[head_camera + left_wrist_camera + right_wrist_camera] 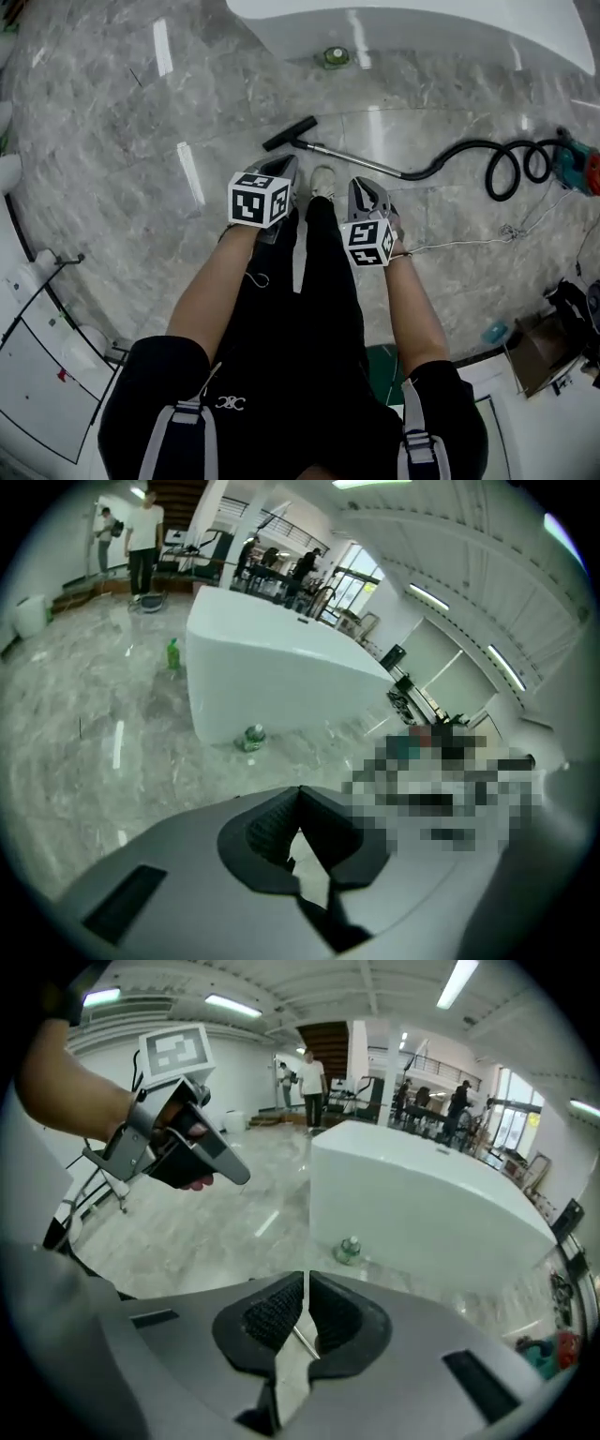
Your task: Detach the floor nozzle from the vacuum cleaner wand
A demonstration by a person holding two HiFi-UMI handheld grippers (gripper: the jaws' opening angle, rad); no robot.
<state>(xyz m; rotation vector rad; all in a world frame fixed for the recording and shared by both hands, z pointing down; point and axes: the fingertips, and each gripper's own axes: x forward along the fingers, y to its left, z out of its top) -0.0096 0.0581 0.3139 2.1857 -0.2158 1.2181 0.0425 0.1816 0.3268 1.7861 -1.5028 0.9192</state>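
Left hand-held gripper and right hand-held gripper are closed and empty. Upper centre, floor nozzle still attached to wand; detaching apparently not begun.

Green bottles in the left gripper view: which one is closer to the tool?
The pale-capped bottle at the white block's front corner, just above the left tool in the picture. The other green bottle stands farther back.

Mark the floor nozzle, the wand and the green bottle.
floor nozzle (289, 132), head view, middle of the black bar.
wand (356, 159), head view, midway along the metal tube.
green bottle (334, 57), head view, its top, seen from above.
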